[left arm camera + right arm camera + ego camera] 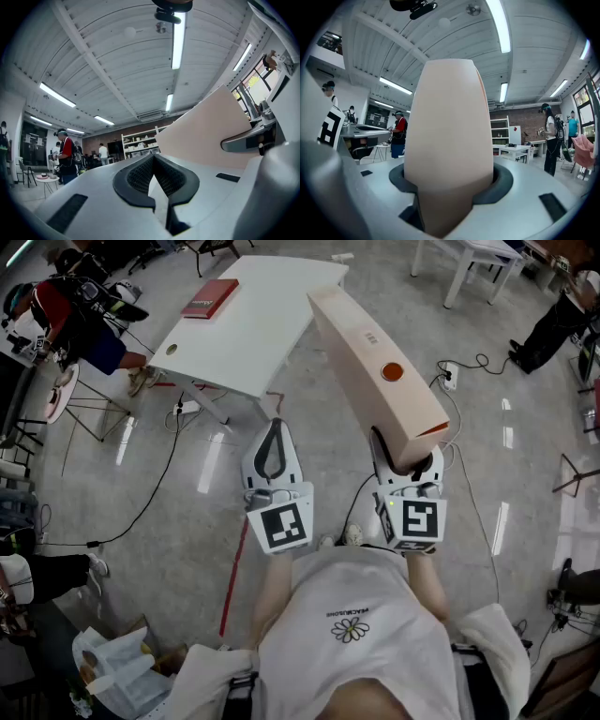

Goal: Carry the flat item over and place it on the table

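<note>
A long flat beige box point(375, 362) with an orange round sticker juts up and away from my right gripper point(405, 463), which is shut on its near end. In the right gripper view the box point(450, 122) fills the space between the jaws of the right gripper point(450, 187). My left gripper point(273, 426) hovers beside it on the left, shut and holding nothing; its dark pads meet in the left gripper view point(153, 159), where the box point(211, 136) shows at the right. The white table point(262, 334) stands ahead, slightly left.
A red book point(210, 298) lies on the table's far left corner. A person point(89, 329) stands left of the table. Cables and a power strip point(448, 376) trail on the floor at the right. Another white table point(473, 257) is at the back right.
</note>
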Demonstrator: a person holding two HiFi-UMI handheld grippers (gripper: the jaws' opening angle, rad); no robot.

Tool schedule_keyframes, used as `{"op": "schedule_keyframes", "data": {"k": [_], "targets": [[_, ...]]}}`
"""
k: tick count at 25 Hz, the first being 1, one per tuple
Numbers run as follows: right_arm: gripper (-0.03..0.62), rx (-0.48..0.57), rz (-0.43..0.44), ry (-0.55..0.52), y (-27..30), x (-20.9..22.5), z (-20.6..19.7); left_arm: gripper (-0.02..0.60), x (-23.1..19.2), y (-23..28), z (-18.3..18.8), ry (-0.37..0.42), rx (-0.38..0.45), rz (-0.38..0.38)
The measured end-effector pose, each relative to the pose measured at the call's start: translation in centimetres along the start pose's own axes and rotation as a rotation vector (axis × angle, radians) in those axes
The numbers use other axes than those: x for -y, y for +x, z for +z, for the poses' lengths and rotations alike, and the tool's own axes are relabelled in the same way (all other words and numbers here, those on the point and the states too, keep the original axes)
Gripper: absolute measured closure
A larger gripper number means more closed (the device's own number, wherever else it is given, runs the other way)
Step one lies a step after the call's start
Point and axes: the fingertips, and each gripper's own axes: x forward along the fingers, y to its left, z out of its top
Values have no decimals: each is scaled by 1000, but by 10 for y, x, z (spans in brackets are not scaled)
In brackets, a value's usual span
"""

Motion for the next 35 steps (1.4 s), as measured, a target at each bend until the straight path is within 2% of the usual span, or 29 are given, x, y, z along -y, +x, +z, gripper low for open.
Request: {"op": "schedule_keyframes", "data": {"k": [7,10,14,27,35], "targets": [[316,-15,-5,3,1,6,-6,566,0,3,-1,-27,2,9],[316,15,25,25,2,11,-6,566,5,6,0,-28,1,10],[316,43,35,77,4,23,-7,566,14,13,2,-29,5,5],[315,48,76,109,11,63,-17,566,44,32,6,-75,24,33],[316,77,79,124,34,72,-17,566,31,55,0,-89,36,58]]}}
